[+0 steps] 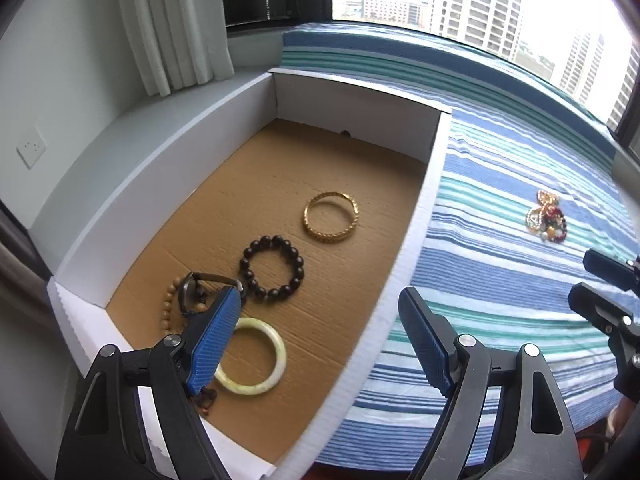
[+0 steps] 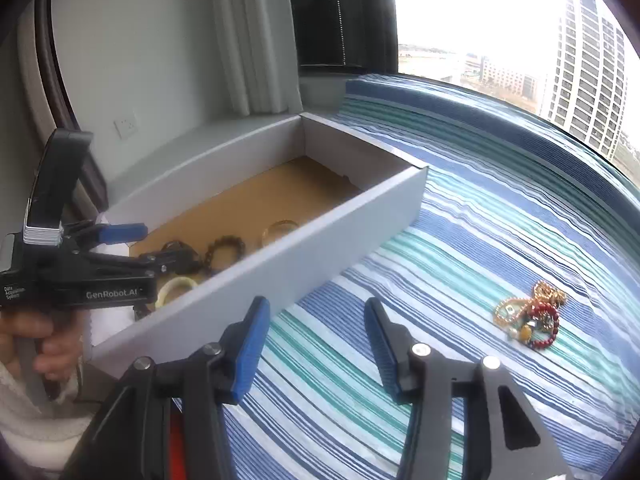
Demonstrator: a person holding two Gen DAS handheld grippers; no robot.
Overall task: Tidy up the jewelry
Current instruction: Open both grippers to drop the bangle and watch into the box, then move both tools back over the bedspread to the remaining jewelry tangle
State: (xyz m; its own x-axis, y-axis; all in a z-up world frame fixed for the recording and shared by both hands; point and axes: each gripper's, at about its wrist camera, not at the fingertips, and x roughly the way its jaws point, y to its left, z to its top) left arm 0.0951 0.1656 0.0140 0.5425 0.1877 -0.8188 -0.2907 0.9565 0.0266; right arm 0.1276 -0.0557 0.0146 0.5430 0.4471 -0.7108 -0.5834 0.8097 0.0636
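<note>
Jewelry heap (image 2: 530, 316), one tangled cluster, lower right of the right wrist view, on the striped bedspread (image 2: 460, 240), well apart from the box. Contents: gold chain, red bead strand, pale beads; exact count not legible. Judged light, limp and snag-prone; strands likely to drag neighbours along, so best taken at an outlying loop of one strand, not at the knot.

Box (image 1: 432, 184), one, white walls, brown cardboard floor, centre of the left wrist view. Holds five pieces, counted: gold bangle (image 1: 330, 217), dark bead bracelet (image 1: 272, 267), pale jade bangle (image 1: 252, 356), watch (image 1: 196, 292), tan bead strand (image 1: 168, 304). Bangles judged rigid, smooth, breakable if dropped; grip across the rim.

Left gripper (image 1: 320, 324): jaws wide apart, holding nothing, one finger over the box floor, the other over the bedspread.

Right gripper (image 2: 316, 334): jaws partly apart, nothing between them, above the bedspread, left of the heap.
</note>
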